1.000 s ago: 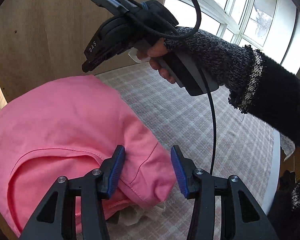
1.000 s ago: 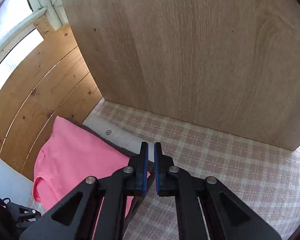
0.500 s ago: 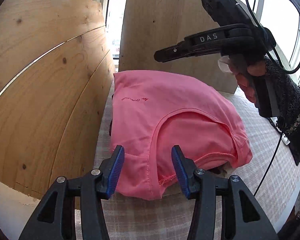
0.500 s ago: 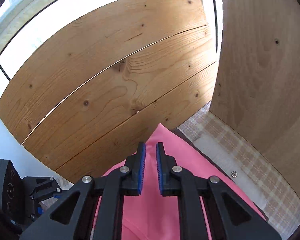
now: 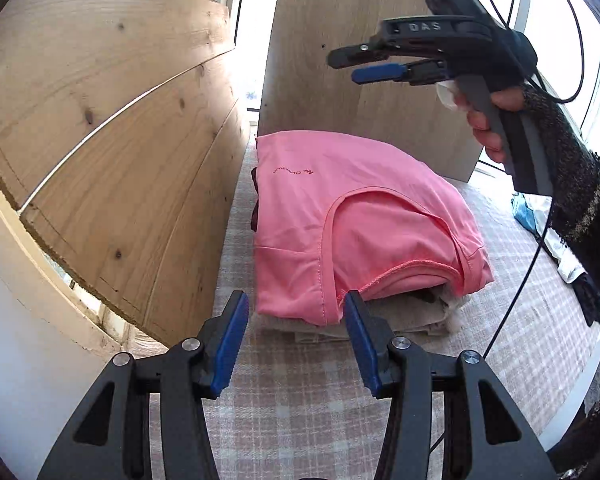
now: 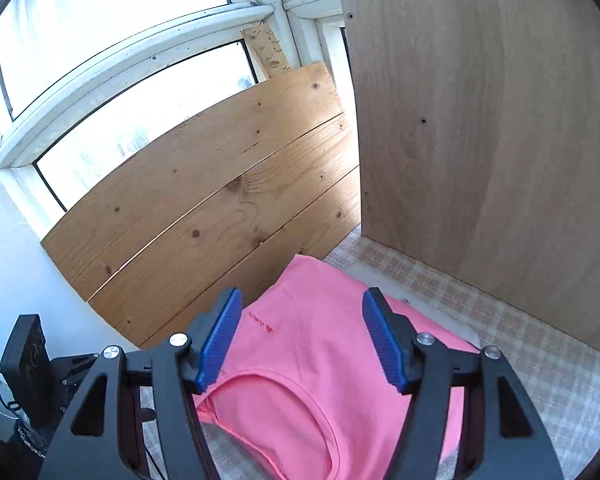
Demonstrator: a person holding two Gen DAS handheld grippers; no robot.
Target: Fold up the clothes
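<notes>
- "DAS" in pale letters stands on the black body of the right gripper (image 5: 374, 65).
- Small red lettering on the pink shirt (image 5: 340, 208) is too small to read.

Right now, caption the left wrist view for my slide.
Open left gripper faces a folded pink shirt stacked on beige clothes, while the open right gripper hovers above it.

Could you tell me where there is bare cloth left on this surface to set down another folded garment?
The checked cloth is bare between the left tool and the pink stack, and right of the stack. The strip between stack and plank wall is tight, and loose clothes crowd the far right edge.
</notes>
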